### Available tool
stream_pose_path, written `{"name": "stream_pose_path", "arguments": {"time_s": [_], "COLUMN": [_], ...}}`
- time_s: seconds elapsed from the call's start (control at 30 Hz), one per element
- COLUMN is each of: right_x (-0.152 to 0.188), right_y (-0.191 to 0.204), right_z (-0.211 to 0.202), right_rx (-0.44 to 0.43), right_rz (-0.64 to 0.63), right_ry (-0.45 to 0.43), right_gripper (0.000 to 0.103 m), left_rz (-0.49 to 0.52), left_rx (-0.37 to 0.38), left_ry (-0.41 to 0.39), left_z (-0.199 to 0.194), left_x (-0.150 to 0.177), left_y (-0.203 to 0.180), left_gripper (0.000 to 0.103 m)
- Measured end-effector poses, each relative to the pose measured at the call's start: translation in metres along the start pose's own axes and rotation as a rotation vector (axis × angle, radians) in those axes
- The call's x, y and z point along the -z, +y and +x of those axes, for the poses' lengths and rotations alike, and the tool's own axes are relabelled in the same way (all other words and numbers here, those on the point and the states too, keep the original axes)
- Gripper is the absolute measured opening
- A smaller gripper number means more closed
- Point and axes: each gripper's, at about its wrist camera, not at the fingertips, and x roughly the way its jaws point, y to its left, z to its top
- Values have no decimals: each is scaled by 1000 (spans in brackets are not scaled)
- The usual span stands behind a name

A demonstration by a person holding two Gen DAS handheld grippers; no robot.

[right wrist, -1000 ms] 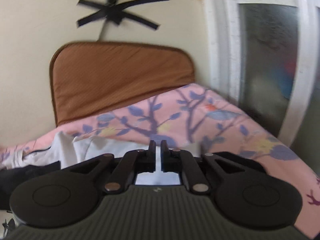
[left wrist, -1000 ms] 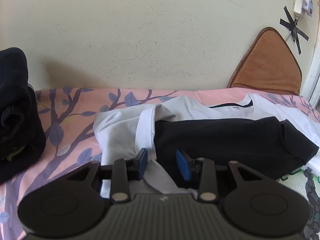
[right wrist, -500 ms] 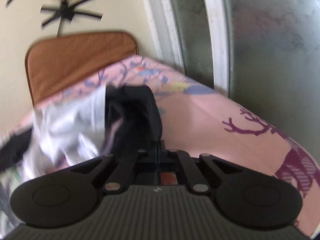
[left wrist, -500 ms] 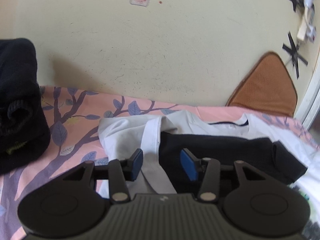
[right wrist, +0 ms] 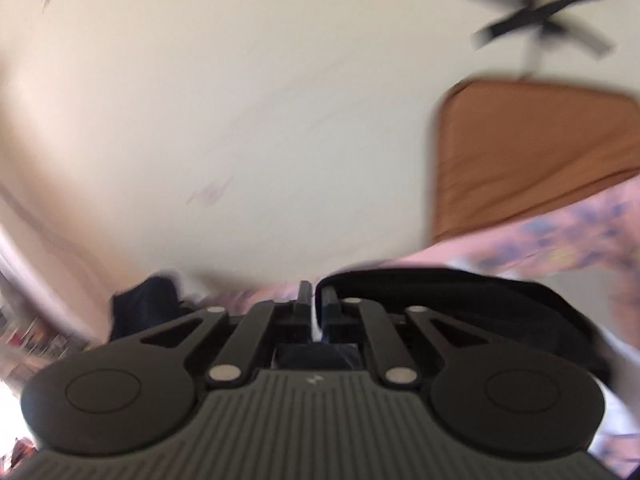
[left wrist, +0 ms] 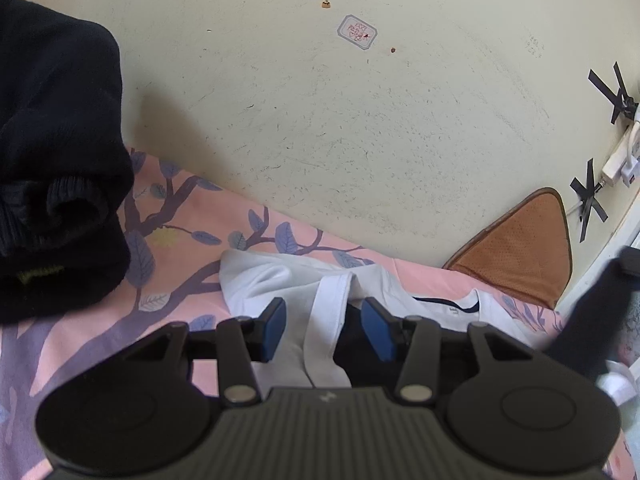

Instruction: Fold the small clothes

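A white shirt [left wrist: 280, 280] lies on the pink floral bedsheet [left wrist: 192, 216], with a black garment on top of it showing between my left fingers [left wrist: 348, 320]. My left gripper [left wrist: 324, 330] is open over the white shirt's sleeve edge, its blue pads apart and holding nothing. My right gripper [right wrist: 314, 300] is shut on the black garment [right wrist: 460, 300], which drapes to its right; this view is blurred by motion. In the left wrist view the lifted black cloth [left wrist: 592, 320] hangs at the right edge.
A dark knitted pile [left wrist: 52, 168] sits at the left on the bed. A brown cushion [left wrist: 524, 248] leans against the cream wall [left wrist: 320, 120] at the right; it also shows in the right wrist view [right wrist: 532, 152]. Black tape crosses [left wrist: 588, 204] and a white plug mark the wall.
My right gripper has closed on the black garment's right end, lifted it and swung left. My left gripper has tilted upward and stayed open over the white shirt.
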Motion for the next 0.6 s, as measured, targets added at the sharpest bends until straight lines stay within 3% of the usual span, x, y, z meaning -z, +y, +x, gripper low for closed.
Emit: {"name": "stream_pose_path", "arguments": {"time_s": [0.03,0.07,0.17,0.27,0.33,0.5,0.57,0.6], "right_x": [-1,-1,-3,6,15,44,53,56], "right_y": [6,8,-14,-61,-98,-161,-171,-170], "right_z": [18,22,-3,-47,-64,-72,-59,-51], "right_rx": [-16,-24,-15,196,292,388,373,369], "right_rz": [-11,-29,-57,-65,-18,128,141,118], "right_ry": [66,81,-27,-168,-181,-147,-104,-87], "right_gripper": [30,30,36,48,56,56,55,44], "left_rz": [5,10,8,-5,0,93,138,157], "left_rx": [5,10,31,73,100,96,82,71], "left_ry": [0,-3,-6,12,22,46,52,53], "left_z": [-1,-2,-3,0,3,9,11,12], "left_x": [0,0,0,1,3,12,16,17], "left_y": [0,-1,-2,-4,-8,-26,-32,-35], "left_gripper": [45,46,48,48,50,51,51,51]}}
